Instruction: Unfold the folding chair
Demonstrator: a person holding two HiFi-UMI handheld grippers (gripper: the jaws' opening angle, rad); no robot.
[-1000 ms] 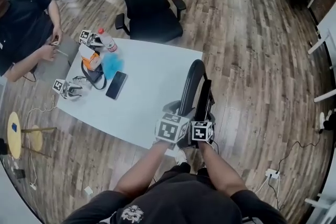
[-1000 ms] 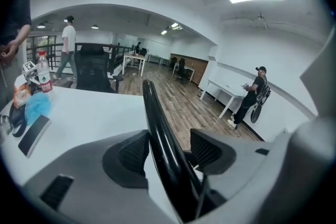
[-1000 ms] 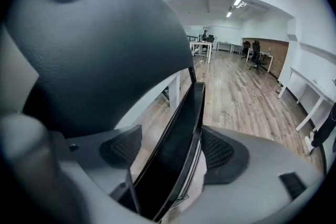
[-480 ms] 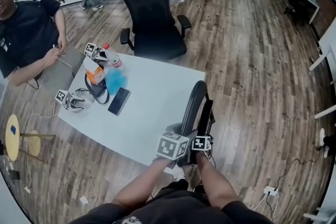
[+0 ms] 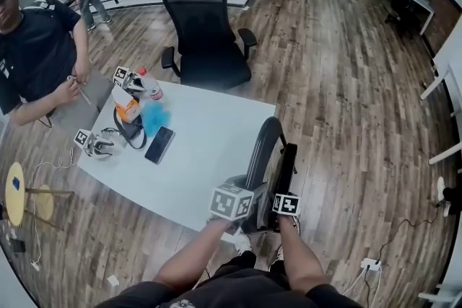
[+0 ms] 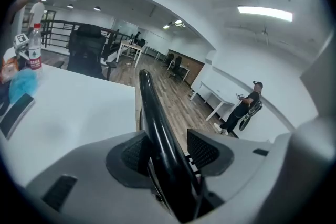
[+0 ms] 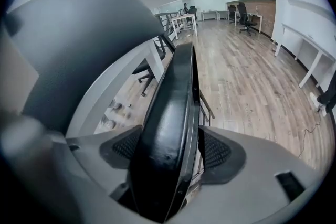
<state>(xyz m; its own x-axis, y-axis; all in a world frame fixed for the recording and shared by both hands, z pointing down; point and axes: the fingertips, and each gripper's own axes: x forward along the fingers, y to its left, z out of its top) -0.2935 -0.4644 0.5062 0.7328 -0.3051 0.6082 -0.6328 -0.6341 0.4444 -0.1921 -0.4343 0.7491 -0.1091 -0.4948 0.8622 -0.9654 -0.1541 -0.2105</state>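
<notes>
The black folding chair point(image 5: 261, 148) stands folded against the right edge of the white table point(image 5: 209, 155). My left gripper point(image 5: 244, 192) straddles the chair's curved back tube point(image 6: 152, 113). Its jaws are closing: the tube lies against the left pad, and a slim gap remains at the right pad point(image 6: 203, 150). My right gripper point(image 5: 284, 192) is lower on the right, shut on the flat seat panel point(image 7: 176, 107), which fills the space between its pads. In the gripper views the left gripper point(image 6: 168, 152) and the right gripper point(image 7: 170, 150) each look along the chair.
On the table lie a phone point(image 5: 159, 145), a water bottle point(image 5: 148, 83), a snack bag, a blue cloth and spare grippers point(image 5: 94, 143). A black office chair point(image 5: 209, 40) stands behind the table. A person sits at the left point(image 5: 36, 47). Wooden floor spreads to the right.
My right gripper has slipped down and rightward beside the seat panel and rolled a little. The left gripper has stayed at the back tube. A person in the background has walked left.
</notes>
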